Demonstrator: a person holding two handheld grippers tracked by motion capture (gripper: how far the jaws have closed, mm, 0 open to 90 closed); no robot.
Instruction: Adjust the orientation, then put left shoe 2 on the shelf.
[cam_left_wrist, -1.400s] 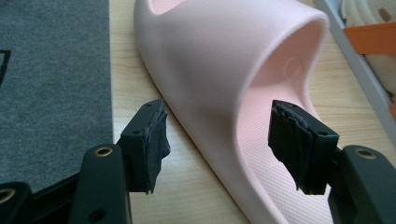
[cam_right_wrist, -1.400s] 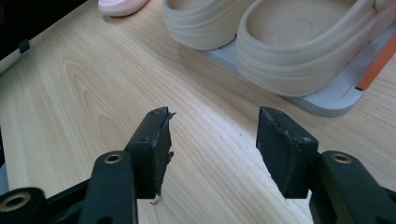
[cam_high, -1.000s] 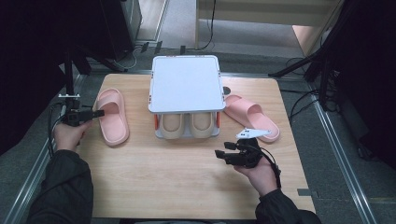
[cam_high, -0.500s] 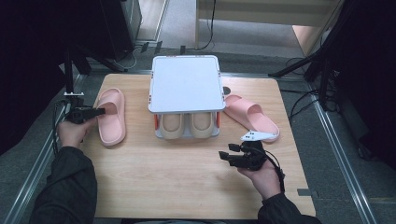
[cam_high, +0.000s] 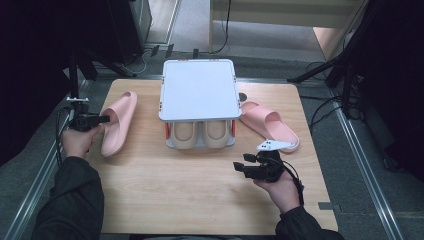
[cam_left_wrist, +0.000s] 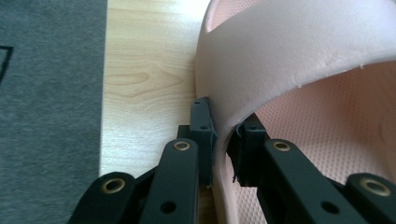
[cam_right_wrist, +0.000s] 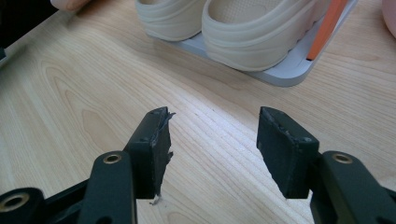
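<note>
Pale wood, the desk (cam_high: 200, 200) carries a white two-tier shoe rack (cam_high: 200, 90) at its middle, a beige pair of slippers (cam_high: 200, 134) tucked on the lower shelf, and one pink slipper lying flat on either side. My left claw (cam_left_wrist: 219, 140) has just been closing and now pinches the near edge of the left pink slipper's (cam_high: 117, 122) strap, one jaw outside and one inside, the foam squeezed between them; the slipper itself rests on the desk near its left edge, well apart from the rack. My right claw (cam_right_wrist: 212, 144) hangs wide open and empty over bare wood in front of the rack, the right pink slipper (cam_high: 270, 125) just beyond it.

The largest risk, as I judge it, is the rack: swinging the long slipper across could knock the top shelf or nudge the beige pair. Next, the slipper: held by one strap edge alone, it may droop and twist as it lifts, dragging its heel on the desk. Smallest, the grip: soft foam can compress and slide out of so thin a bite, dropping the slipper short or off the left edge.
</note>
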